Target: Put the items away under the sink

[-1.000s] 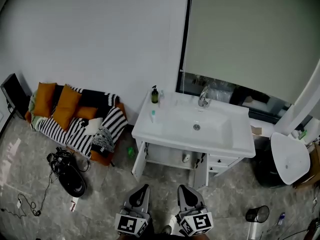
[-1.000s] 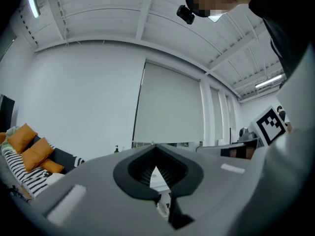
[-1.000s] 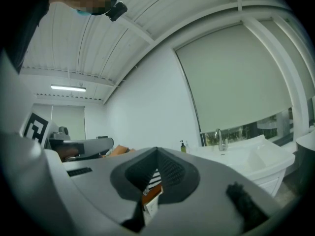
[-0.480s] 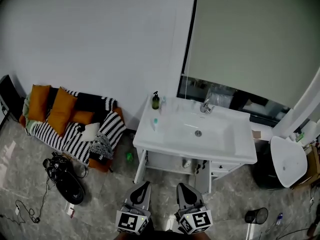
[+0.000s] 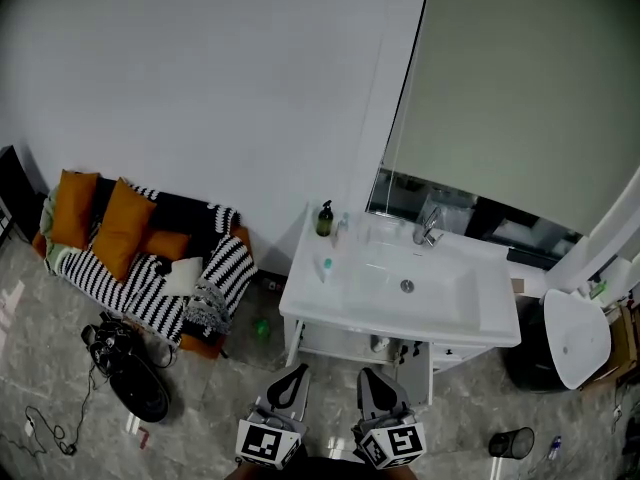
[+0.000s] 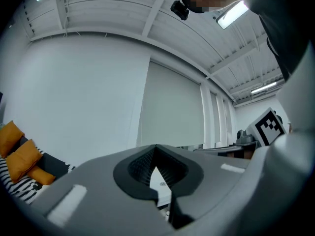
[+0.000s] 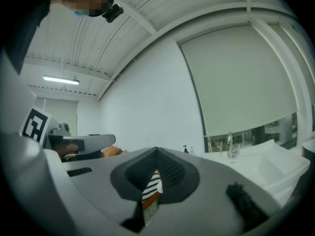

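Floor (image 5: 330, 373) in front of the sink cabinet (image 5: 345, 340) is bare; approach is open. Both doors stand open, left door (image 5: 292, 341) and right door (image 5: 420, 368), flanking the opening. Countertop (image 5: 300, 303) overhangs it. A small item (image 5: 379, 345) sits inside. Sofa (image 5: 150, 268) and black bag (image 5: 138, 376) lie well left; bin (image 5: 510, 443) well right.

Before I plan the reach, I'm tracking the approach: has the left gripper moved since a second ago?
Yes. In the head view the left gripper has come nearer the sink unit; the gap between them has narrowed.
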{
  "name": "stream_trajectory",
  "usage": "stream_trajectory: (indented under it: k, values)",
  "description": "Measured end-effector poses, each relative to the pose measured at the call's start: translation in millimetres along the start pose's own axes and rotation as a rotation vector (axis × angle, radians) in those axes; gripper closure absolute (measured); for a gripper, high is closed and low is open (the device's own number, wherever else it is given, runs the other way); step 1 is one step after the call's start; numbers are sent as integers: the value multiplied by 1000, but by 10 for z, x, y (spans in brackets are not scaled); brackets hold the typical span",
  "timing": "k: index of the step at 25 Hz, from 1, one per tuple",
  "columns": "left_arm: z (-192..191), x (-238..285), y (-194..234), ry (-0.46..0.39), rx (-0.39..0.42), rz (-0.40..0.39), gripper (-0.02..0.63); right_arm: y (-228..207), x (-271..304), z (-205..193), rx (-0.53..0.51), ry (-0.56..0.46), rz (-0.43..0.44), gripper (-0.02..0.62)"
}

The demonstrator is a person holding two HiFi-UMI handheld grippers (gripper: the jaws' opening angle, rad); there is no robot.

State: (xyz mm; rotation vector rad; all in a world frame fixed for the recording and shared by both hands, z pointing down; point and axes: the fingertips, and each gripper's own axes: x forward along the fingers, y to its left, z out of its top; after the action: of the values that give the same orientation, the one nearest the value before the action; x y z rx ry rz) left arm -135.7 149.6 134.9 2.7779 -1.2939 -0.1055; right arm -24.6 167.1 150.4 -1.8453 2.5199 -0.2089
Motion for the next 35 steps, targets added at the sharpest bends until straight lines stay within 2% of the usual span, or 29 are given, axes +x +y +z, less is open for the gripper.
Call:
stream_trajectory:
  k: [8, 12, 17, 31, 35]
  values:
    - [10, 153, 452, -8, -6, -17, 600, 54, 387, -45, 3, 16, -41, 581]
    - [-3, 199, 494, 16, -44, -25, 600, 58, 483, -68, 6, 32, -43, 581]
    - [-99, 296, 578, 28, -32, -14, 600, 7, 644, -90, 11, 41, -33, 581]
    - [-132, 921, 806, 22, -25, 39, 600, -422, 1234, -91, 15, 44, 16, 581]
    - [-113, 1147, 842, 26, -42, 32, 600, -540, 1436, -62, 8, 58, 28, 581]
